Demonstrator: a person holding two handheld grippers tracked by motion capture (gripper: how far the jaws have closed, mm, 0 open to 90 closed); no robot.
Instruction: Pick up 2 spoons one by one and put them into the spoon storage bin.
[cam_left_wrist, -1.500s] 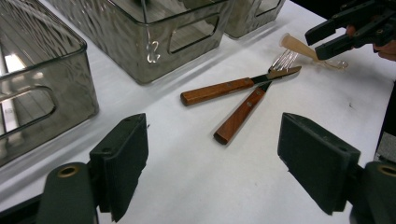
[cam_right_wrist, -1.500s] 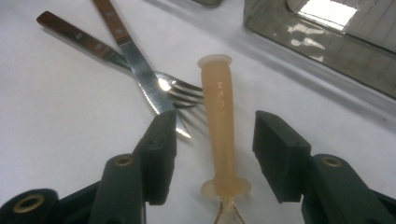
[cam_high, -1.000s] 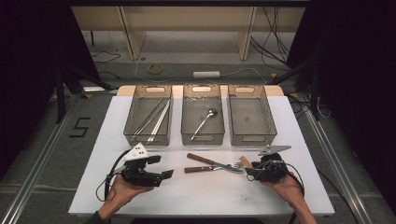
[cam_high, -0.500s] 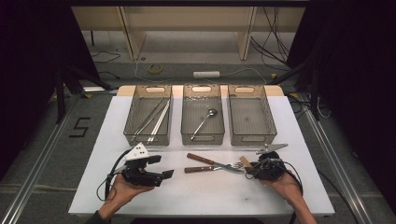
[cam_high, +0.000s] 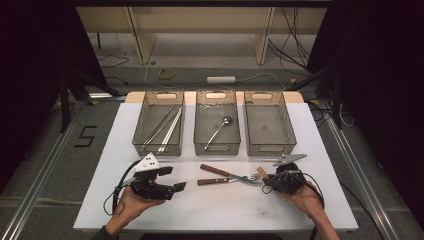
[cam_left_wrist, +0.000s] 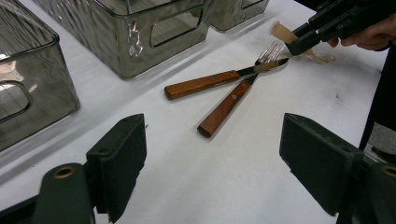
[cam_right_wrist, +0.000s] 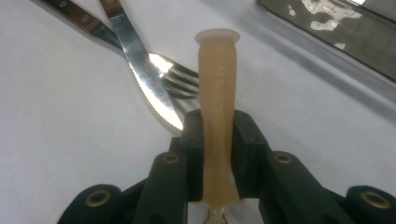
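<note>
My right gripper (cam_high: 268, 178) rests on the white table (cam_high: 230, 210) at the right; its jaws have just been closing. Seen from the right gripper view, my right gripper (cam_right_wrist: 218, 126) is shut on a beige utensil handle (cam_right_wrist: 217, 84) that sticks out past the pads. The left gripper view shows that beige handle (cam_left_wrist: 281, 33) with a clear end lying on the table. Just beyond it a wooden-handled knife (cam_high: 215, 170) and fork (cam_high: 212, 181) lie crossed. My left gripper (cam_high: 175, 179) is held at the front left, open (cam_left_wrist: 212, 163) with nothing between the pads.
Three clear bins stand in a row at the back. The left bin (cam_high: 158, 150) holds long metal utensils, the middle bin (cam_high: 217, 148) a metal spoon (cam_high: 220, 129), and the right bin (cam_high: 270, 149) looks bare. Dark floor drops off around the table.
The right gripper's jaws have drawn in onto the beige handle. Both hands stay where they were, and the knife and fork have not moved.
</note>
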